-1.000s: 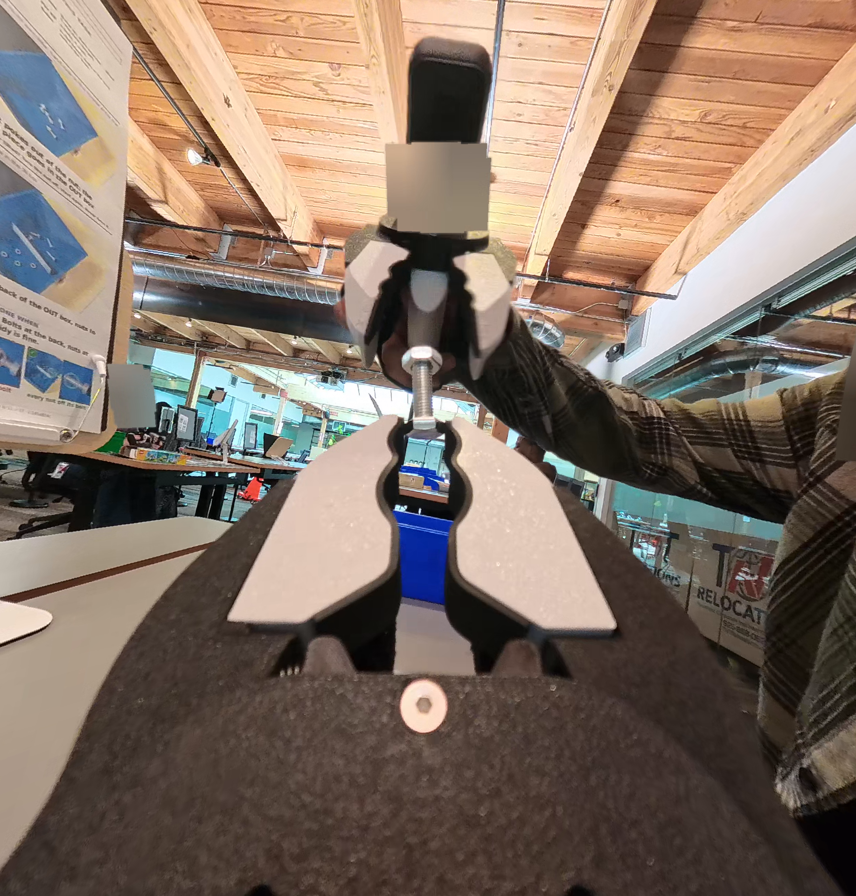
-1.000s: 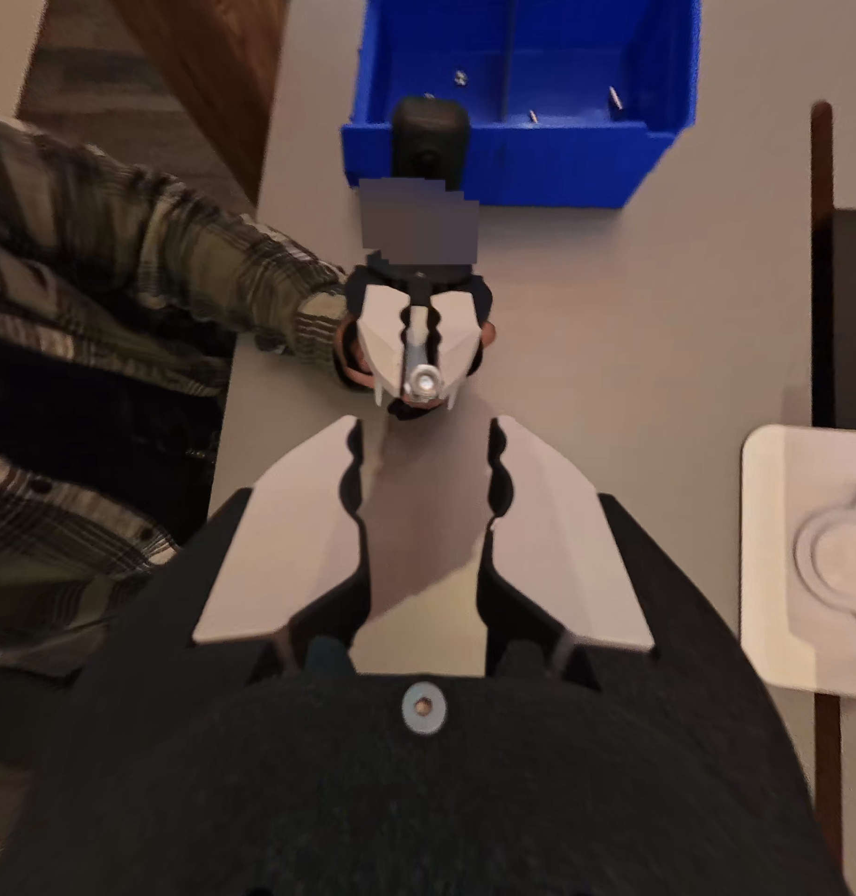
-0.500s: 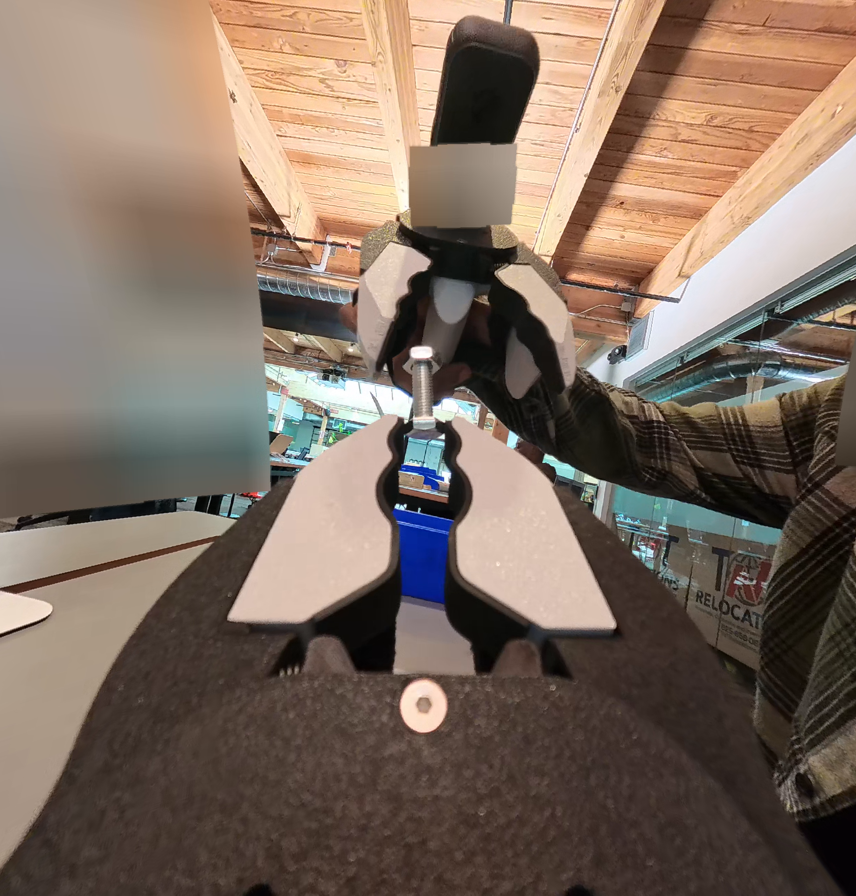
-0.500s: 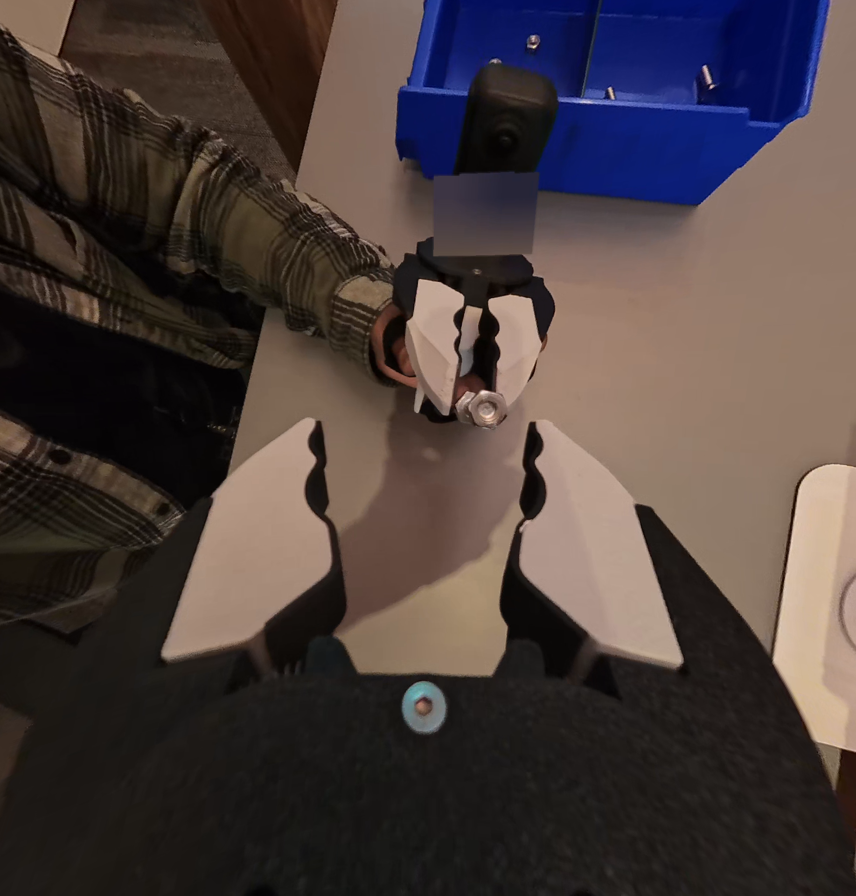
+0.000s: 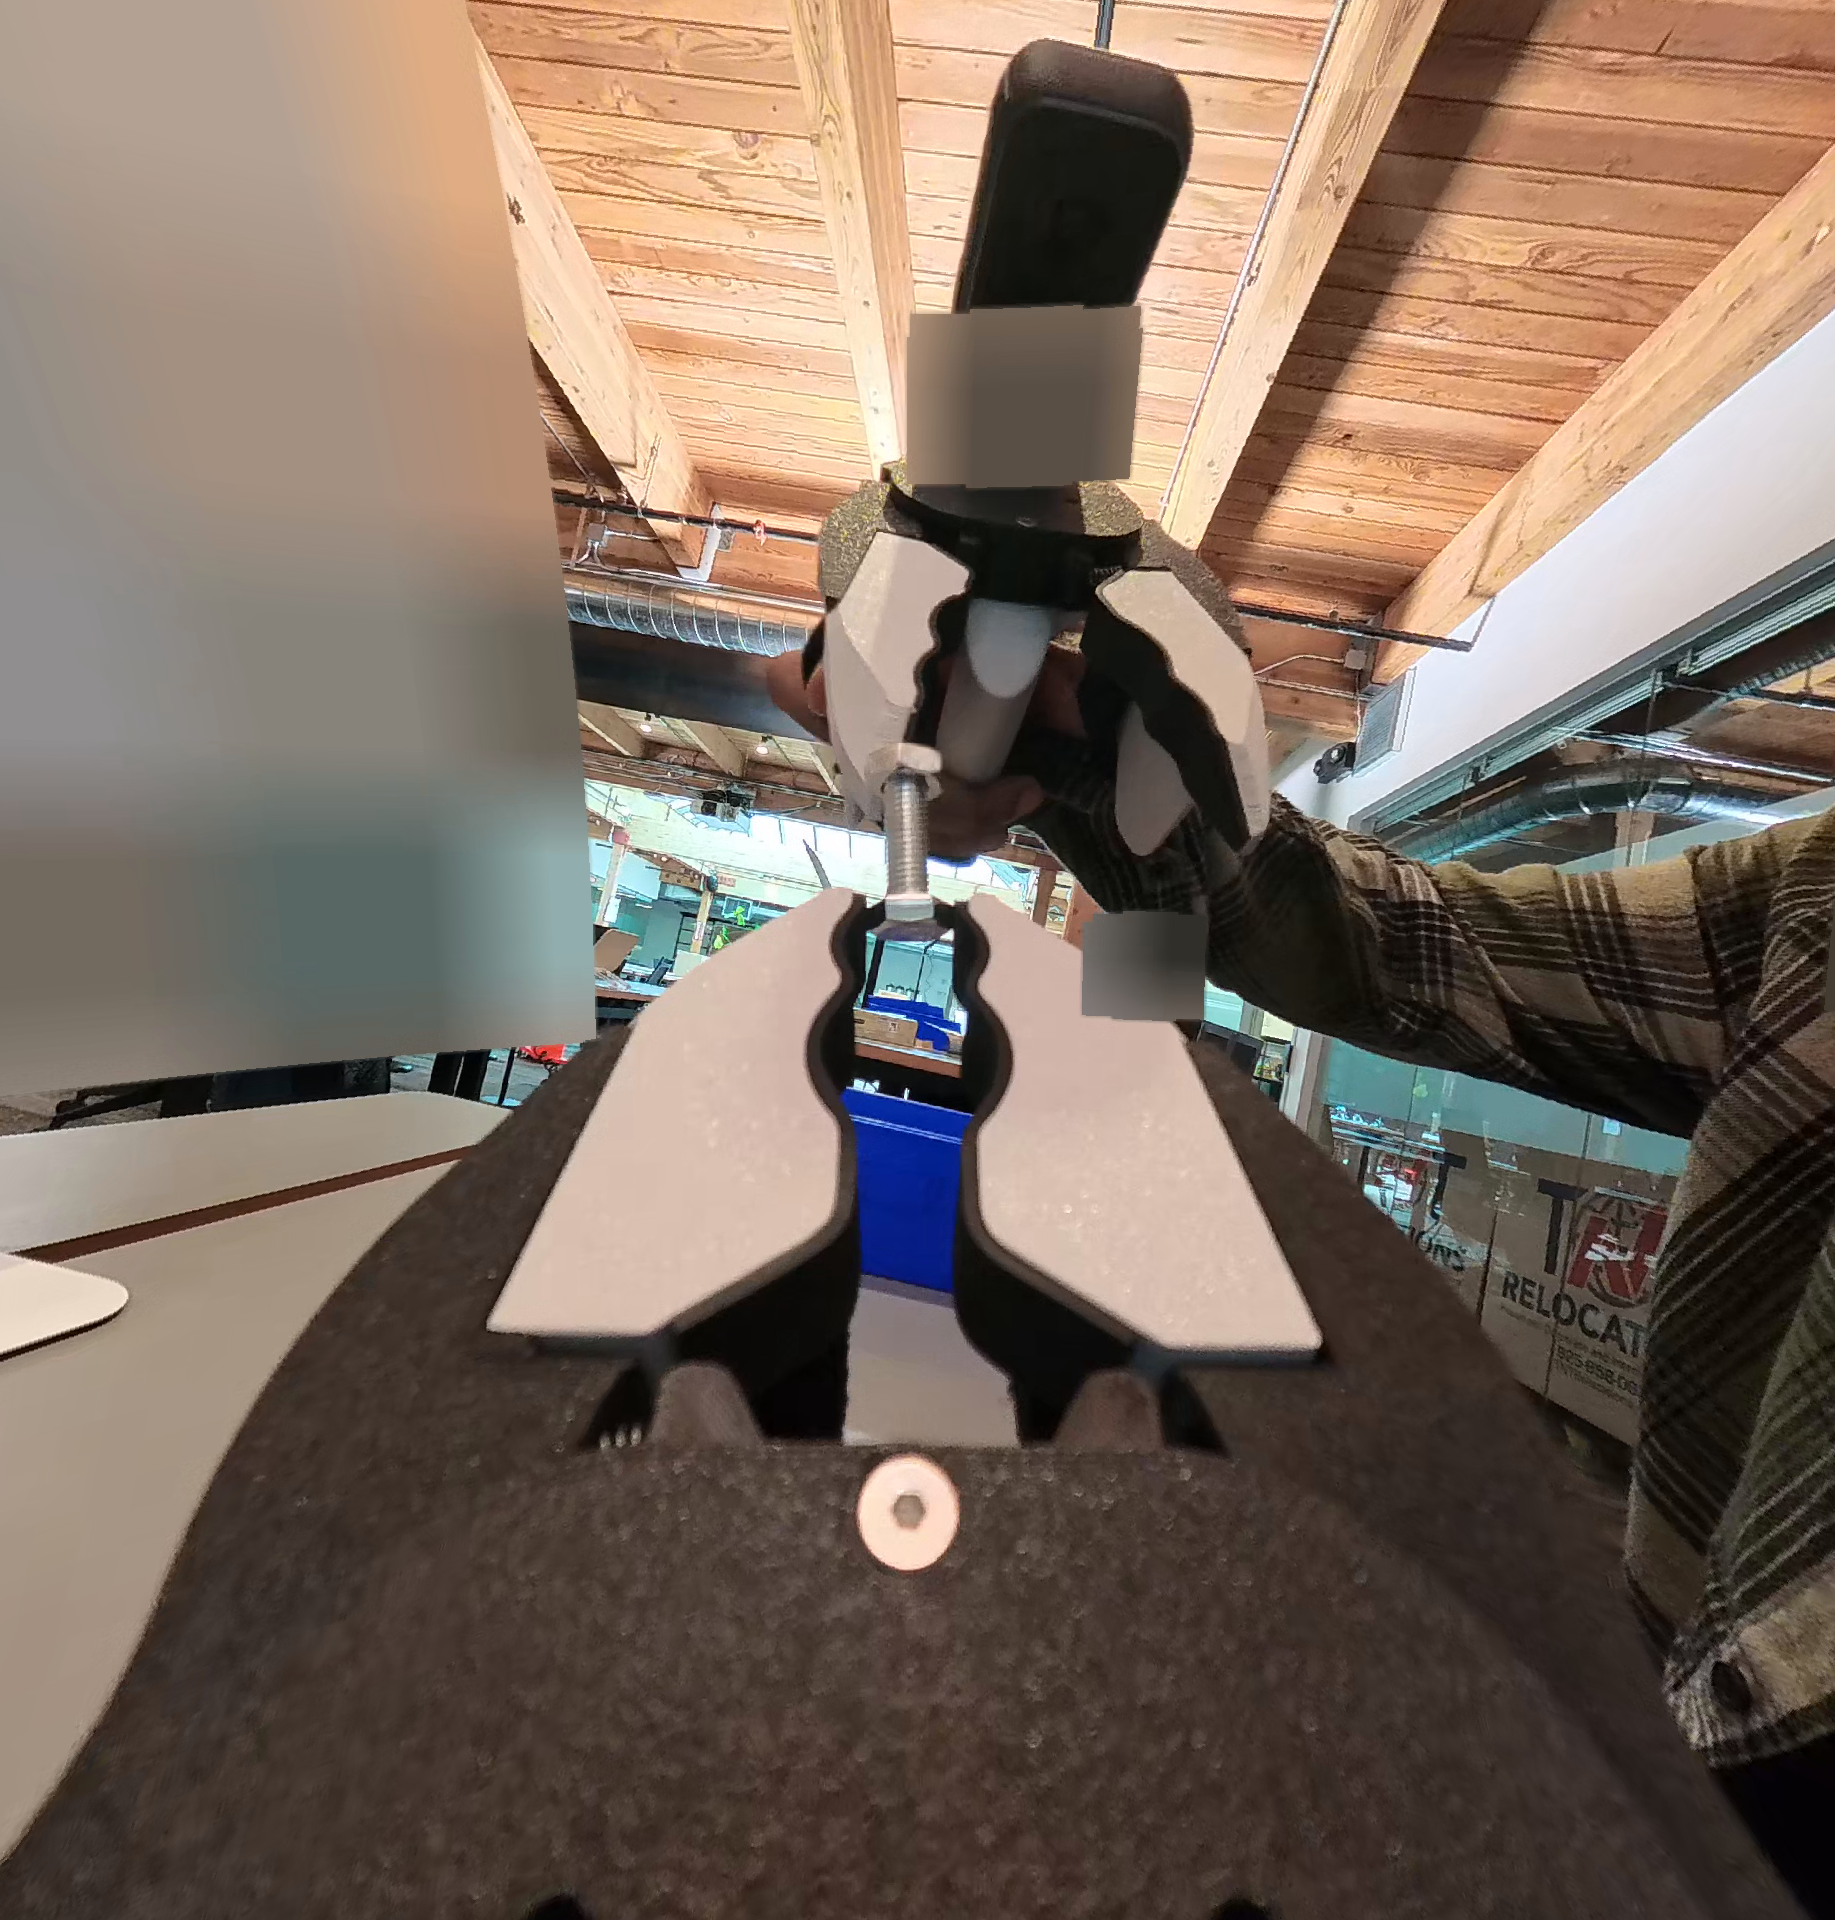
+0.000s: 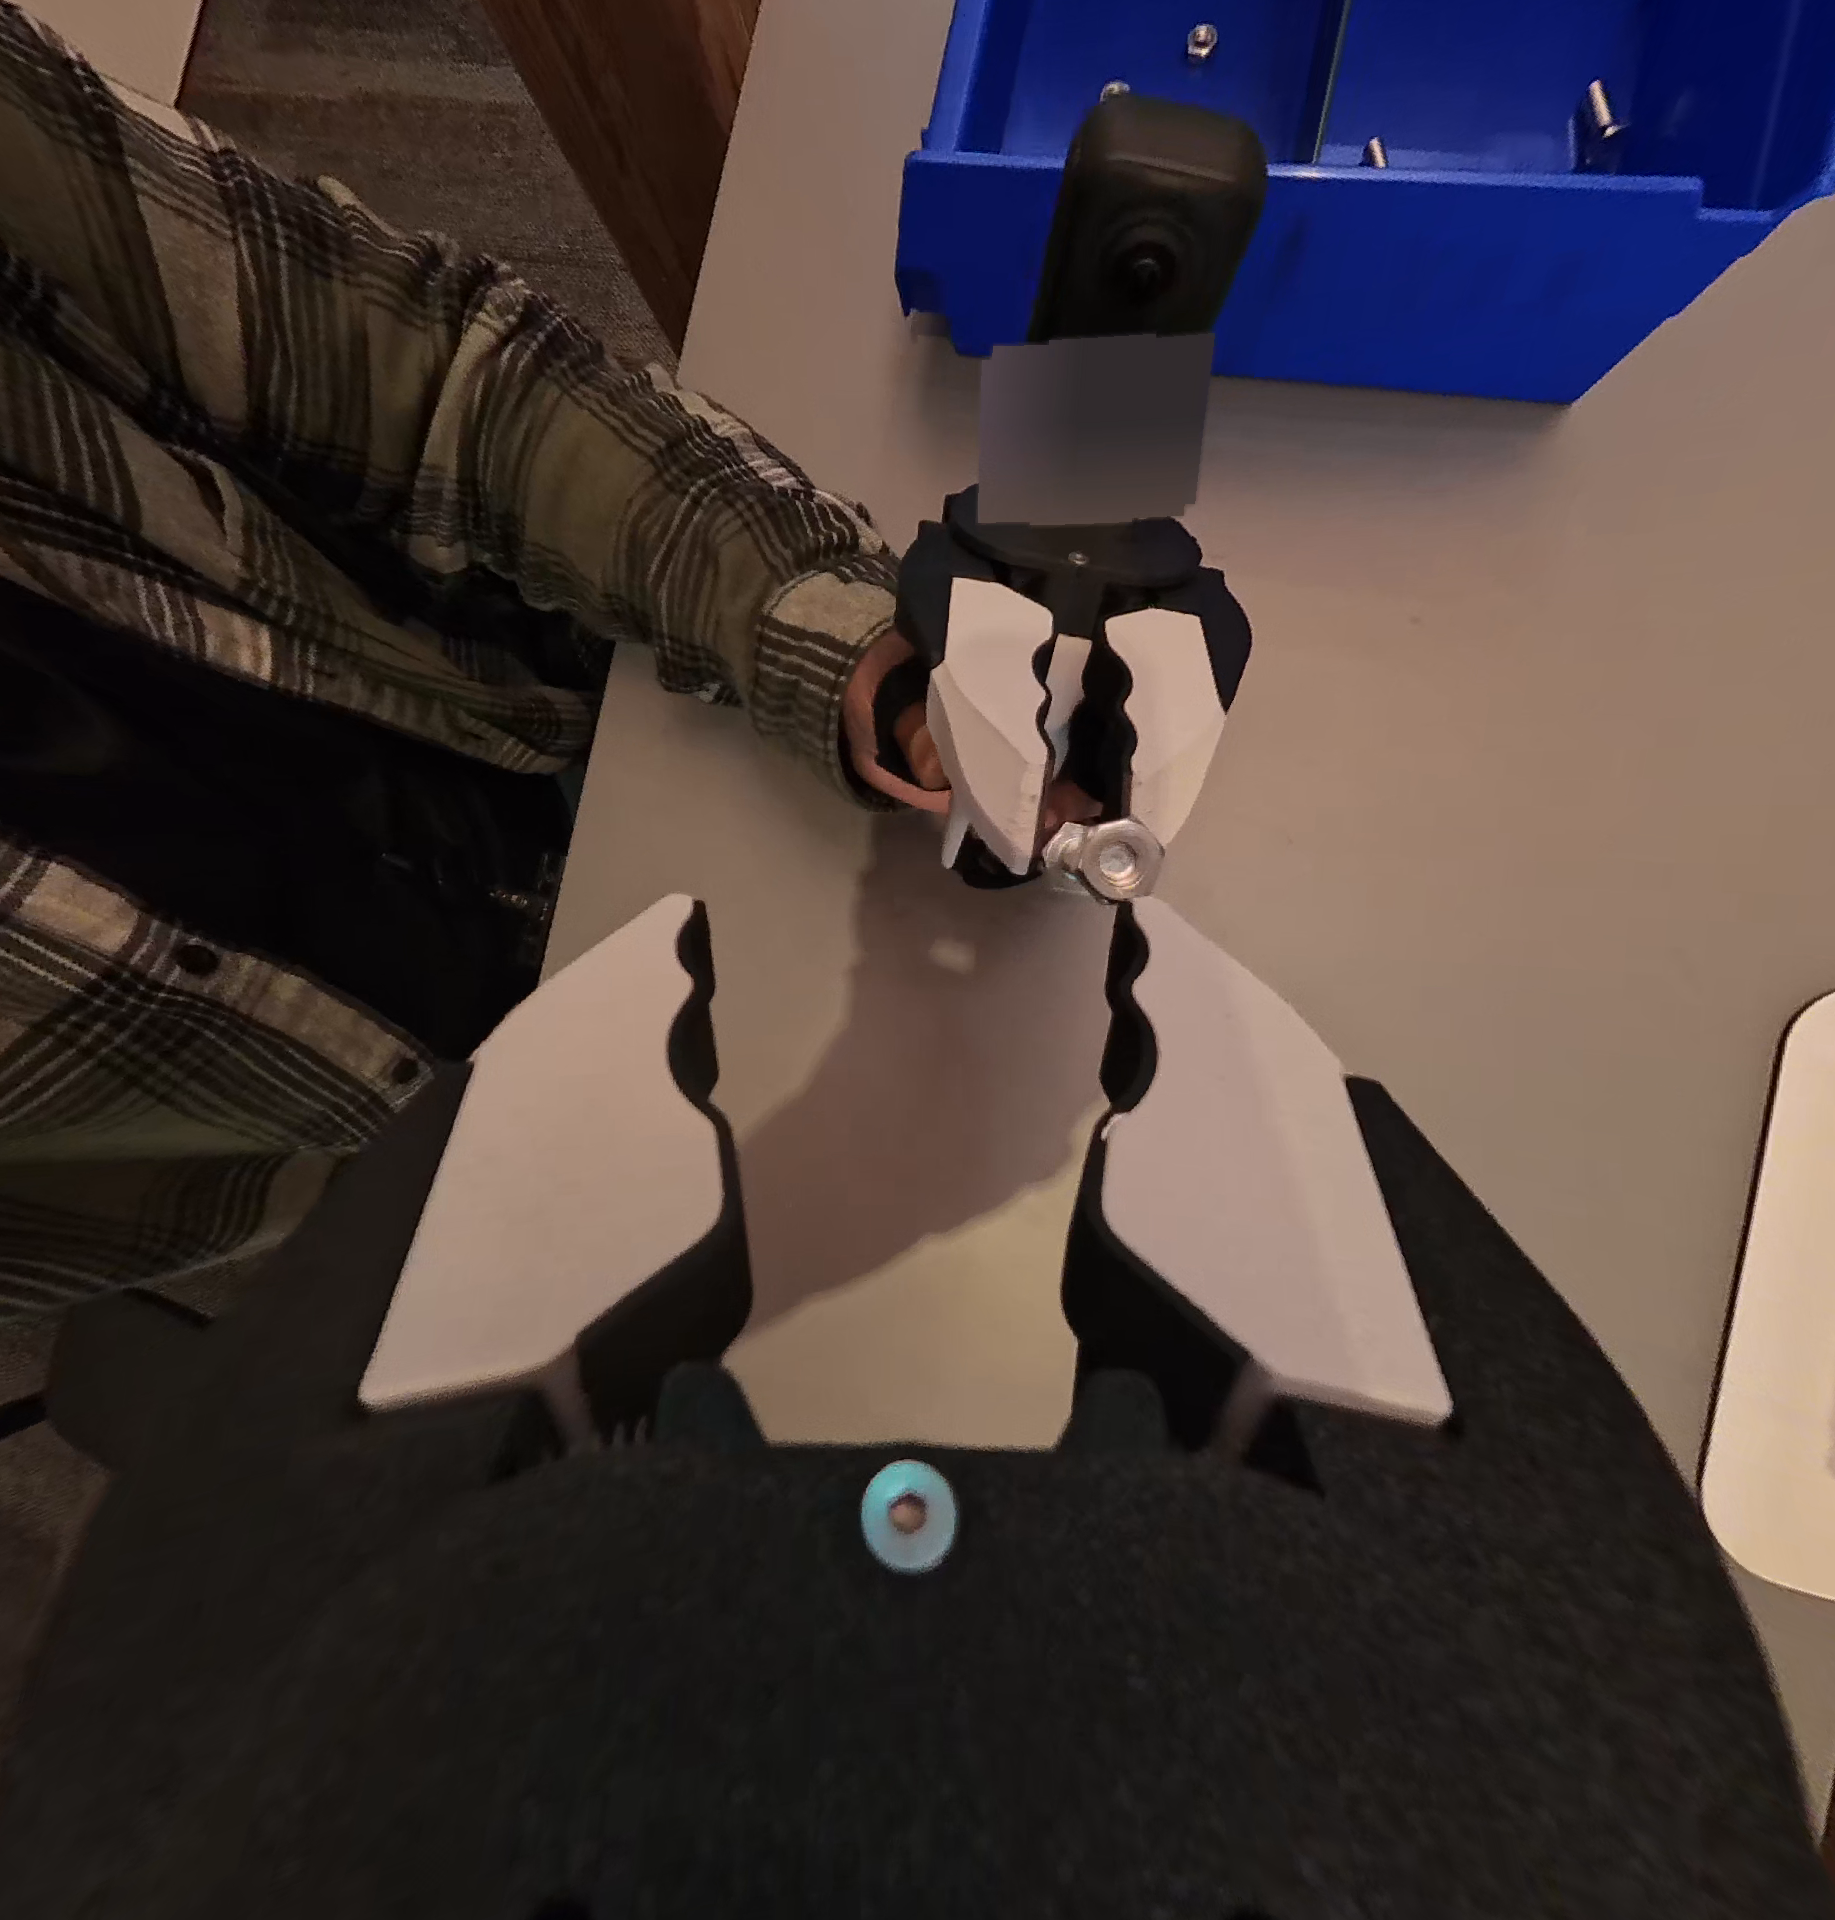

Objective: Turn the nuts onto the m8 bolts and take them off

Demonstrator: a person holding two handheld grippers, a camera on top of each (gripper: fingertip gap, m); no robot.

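Both tongs face each other over the grey table (image 6: 1412, 644). Left gripper (image 5: 905, 914) is pinched on the head of the bolt (image 5: 908, 842), which stands up from its fingertips with the threaded shank bare above the head. In the right wrist view the same gripper (image 6: 1084, 821) shows farther off, held in a hand (image 6: 882, 727) with a plaid sleeve (image 6: 477, 520), its pale fingers nearly together around the bolt.

Right gripper (image 6: 908, 914) has its jaws spread wide, with bare tabletop showing between them. From the left wrist view it (image 5: 1038, 821) hangs above the bolt, tilted, and the nut (image 5: 902, 764) at the top end of the shank sits just against one of its fingers (image 5: 877, 644) (whether the two actually touch is hard to tell from here). Seen from above, the nut (image 6: 1119, 860) is threaded on the bolt's tip, close to the tip of the right gripper's right-hand finger but not between the two.

Beyond the left gripper lies a blue bin (image 6: 1464, 291) with a divider and a few small bolts and nuts scattered in its compartments. A white tray (image 6: 1806, 1299) lies at the table's right edge.
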